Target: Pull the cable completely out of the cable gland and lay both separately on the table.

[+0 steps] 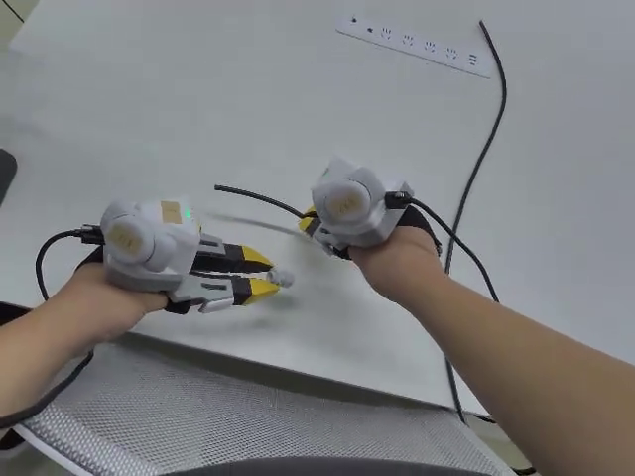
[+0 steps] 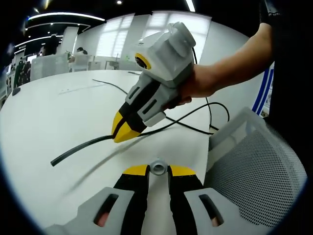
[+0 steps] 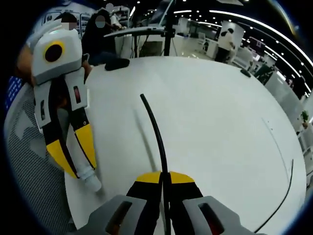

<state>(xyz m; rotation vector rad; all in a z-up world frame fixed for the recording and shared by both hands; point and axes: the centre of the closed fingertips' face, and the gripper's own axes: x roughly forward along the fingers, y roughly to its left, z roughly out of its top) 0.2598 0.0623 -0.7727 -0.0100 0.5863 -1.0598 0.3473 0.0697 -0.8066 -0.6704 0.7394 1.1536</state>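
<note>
At the lower left of the head view the left gripper (image 1: 262, 275) was clenched on the cable gland (image 1: 282, 281), a small, stubby fitting of pale grey plastic pinched between yellow-tipped jaws. In the left gripper view it showed as a little round ring. Just right of centre the right gripper (image 1: 311, 222) was clamped on the cable (image 1: 256, 198), a thin, smooth black cord of round section. The cord ran leftward to a free cut end, seemingly lifted off the matte white table (image 1: 198, 89), with a soft shadow beneath. Cable and gland were apart and nothing threaded the gland, so the pulling-out looked done and the laying-down was the step in hand. The next move would call for lowering each piece to the tabletop, well apart, and easing the jaws open: the round gland might roll, and the stiffish cable might spring. At the upper right lay a long white power strip (image 1: 415, 44), and along the bottom edge was the grey mesh of a chair (image 1: 248, 416)
</note>
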